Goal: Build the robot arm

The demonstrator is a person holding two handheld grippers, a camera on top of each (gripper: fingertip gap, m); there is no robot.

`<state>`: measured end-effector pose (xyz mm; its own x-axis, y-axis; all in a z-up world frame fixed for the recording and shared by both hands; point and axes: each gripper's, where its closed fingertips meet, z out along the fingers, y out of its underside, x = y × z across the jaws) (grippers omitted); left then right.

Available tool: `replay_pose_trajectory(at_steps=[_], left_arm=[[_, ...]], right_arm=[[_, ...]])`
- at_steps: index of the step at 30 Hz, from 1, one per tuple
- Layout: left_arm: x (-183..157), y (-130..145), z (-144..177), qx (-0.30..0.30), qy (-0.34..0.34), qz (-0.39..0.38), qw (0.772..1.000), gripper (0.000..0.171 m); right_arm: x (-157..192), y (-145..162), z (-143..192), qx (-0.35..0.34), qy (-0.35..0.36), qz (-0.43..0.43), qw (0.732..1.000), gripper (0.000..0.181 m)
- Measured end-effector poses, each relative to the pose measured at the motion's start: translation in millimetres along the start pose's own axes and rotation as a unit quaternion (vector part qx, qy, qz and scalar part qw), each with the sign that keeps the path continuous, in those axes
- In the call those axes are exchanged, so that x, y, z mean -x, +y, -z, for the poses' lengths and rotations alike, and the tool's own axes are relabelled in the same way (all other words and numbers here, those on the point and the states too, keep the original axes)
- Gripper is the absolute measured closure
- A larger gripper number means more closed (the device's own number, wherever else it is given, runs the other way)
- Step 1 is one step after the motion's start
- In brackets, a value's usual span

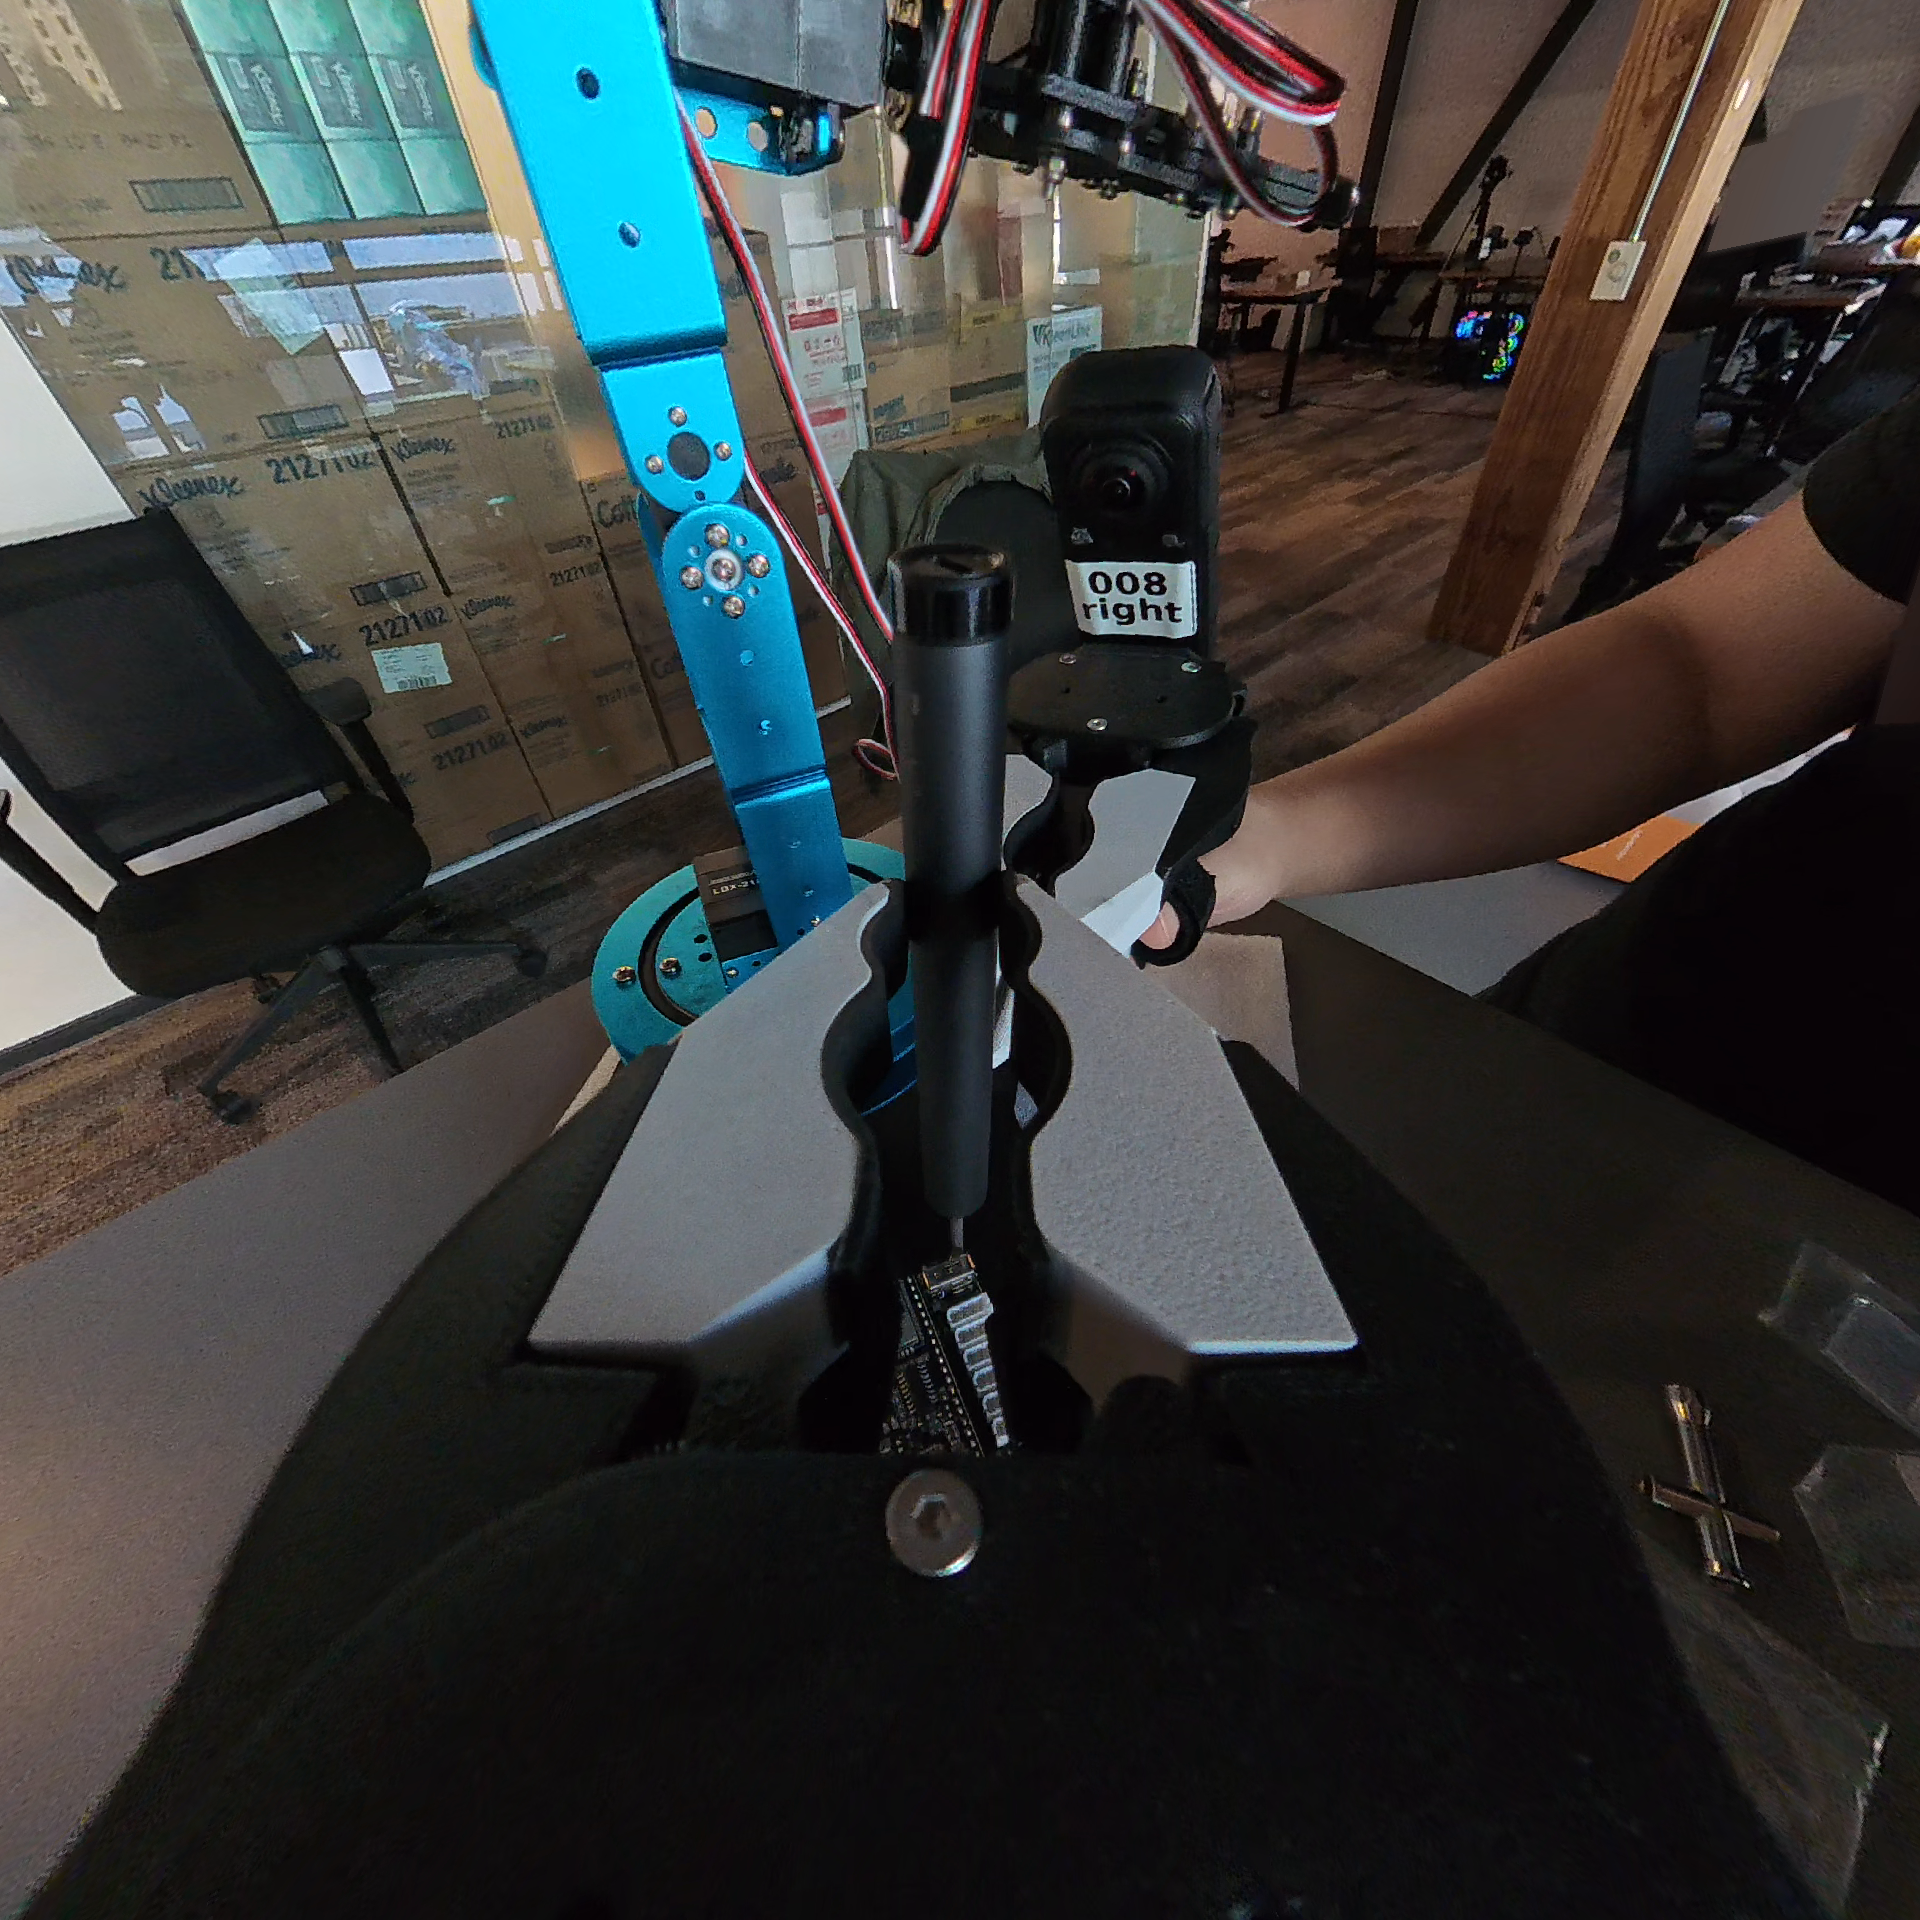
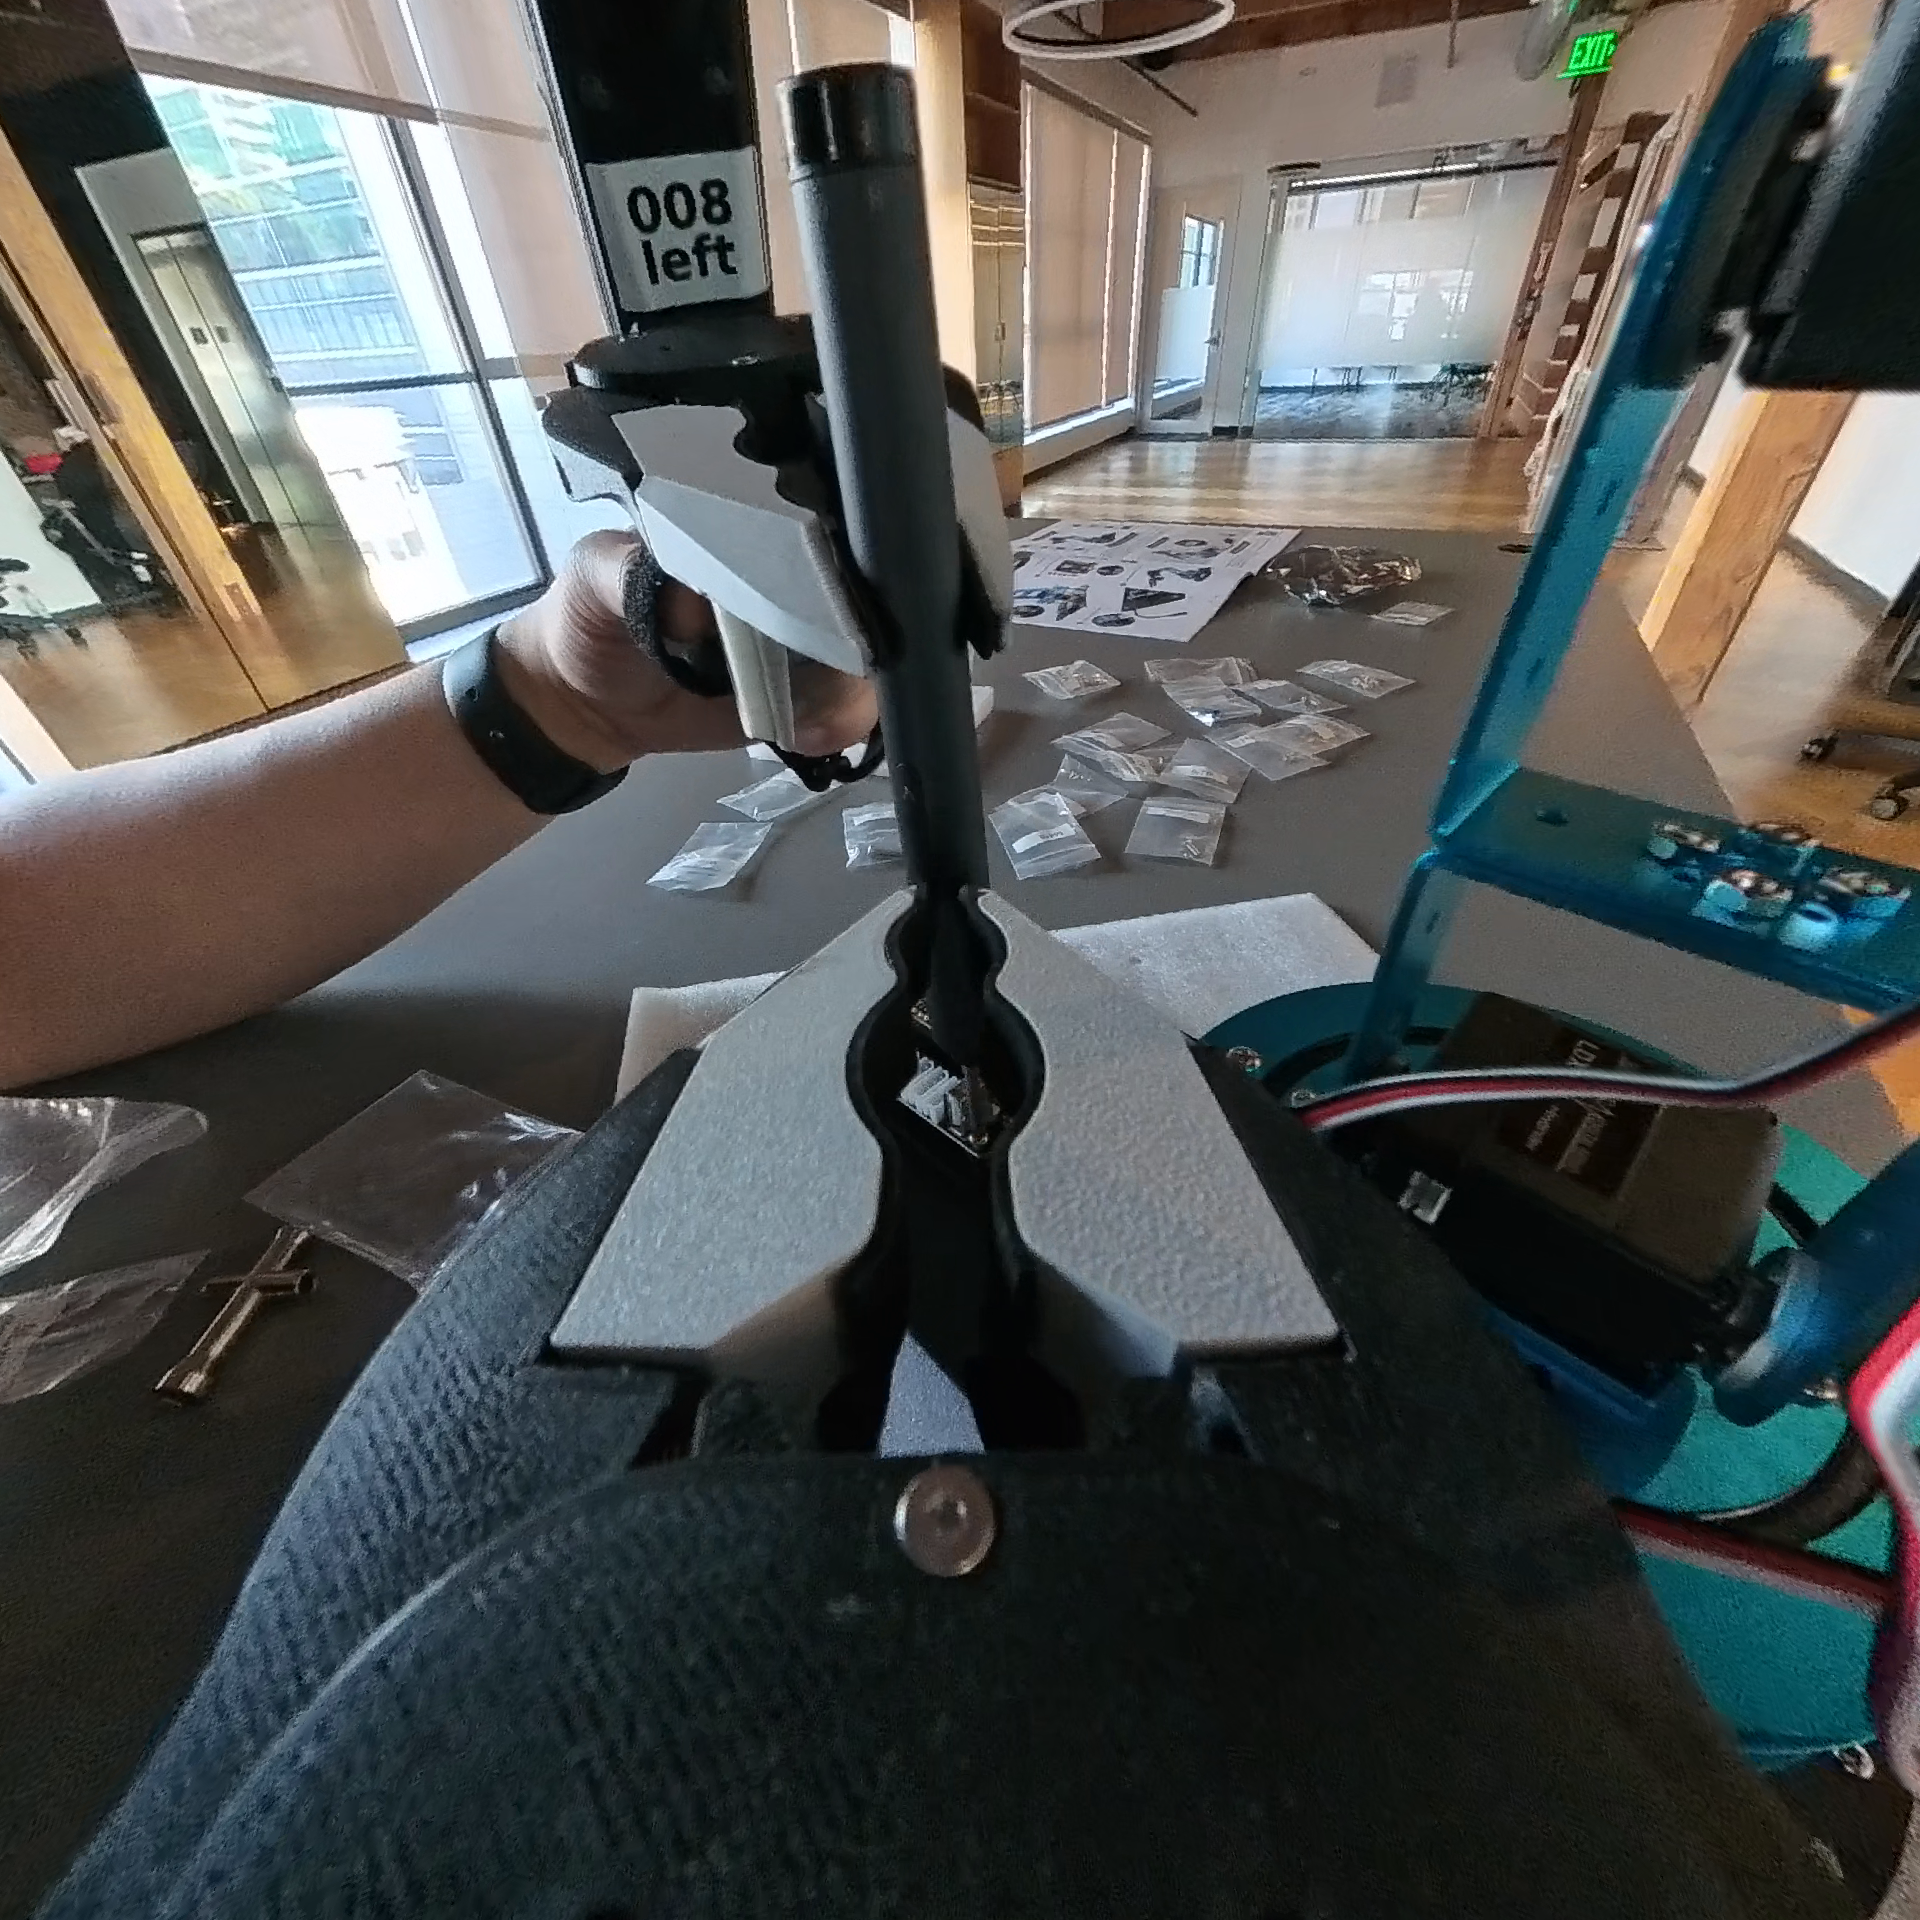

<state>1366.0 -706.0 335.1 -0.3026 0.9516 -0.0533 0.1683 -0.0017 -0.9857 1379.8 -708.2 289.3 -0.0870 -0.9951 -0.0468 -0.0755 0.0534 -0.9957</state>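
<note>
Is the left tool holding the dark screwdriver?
Yes, the left tool is shut around the upright dark screwdriver, whose tip points down at a small circuit board.

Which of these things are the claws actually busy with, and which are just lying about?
Busy with: left claw grips screwdriver; its tip is at the board, below right claw.
Lying about: cross wrench, small bags, foam, printed sheet, blue arm.

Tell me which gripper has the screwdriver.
The left gripper: its fingers clamp the dark screwdriver mid-shaft. The right gripper shows only a small circuit board in its gap.
</note>
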Motion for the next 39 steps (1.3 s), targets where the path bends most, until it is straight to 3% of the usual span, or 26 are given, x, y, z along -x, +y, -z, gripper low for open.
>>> replay_pose_trajectory(at_steps=[20, 39], left_arm=[[-0.9, 0.1, 1.3, -0.006, 0.008, 0.004, 1.0, 0.156], [-0.5, -0.2, 1.0, -0.011, 0.008, 0.005, 1.0, 0.156]], right_arm=[[0.4, -1.5, -0.7, 0.001, -0.026, -0.006, 1.0, 0.165], [-0.1, -1.4, -3.4, 0.017, -0.055, -0.009, 0.998, 0.173]])
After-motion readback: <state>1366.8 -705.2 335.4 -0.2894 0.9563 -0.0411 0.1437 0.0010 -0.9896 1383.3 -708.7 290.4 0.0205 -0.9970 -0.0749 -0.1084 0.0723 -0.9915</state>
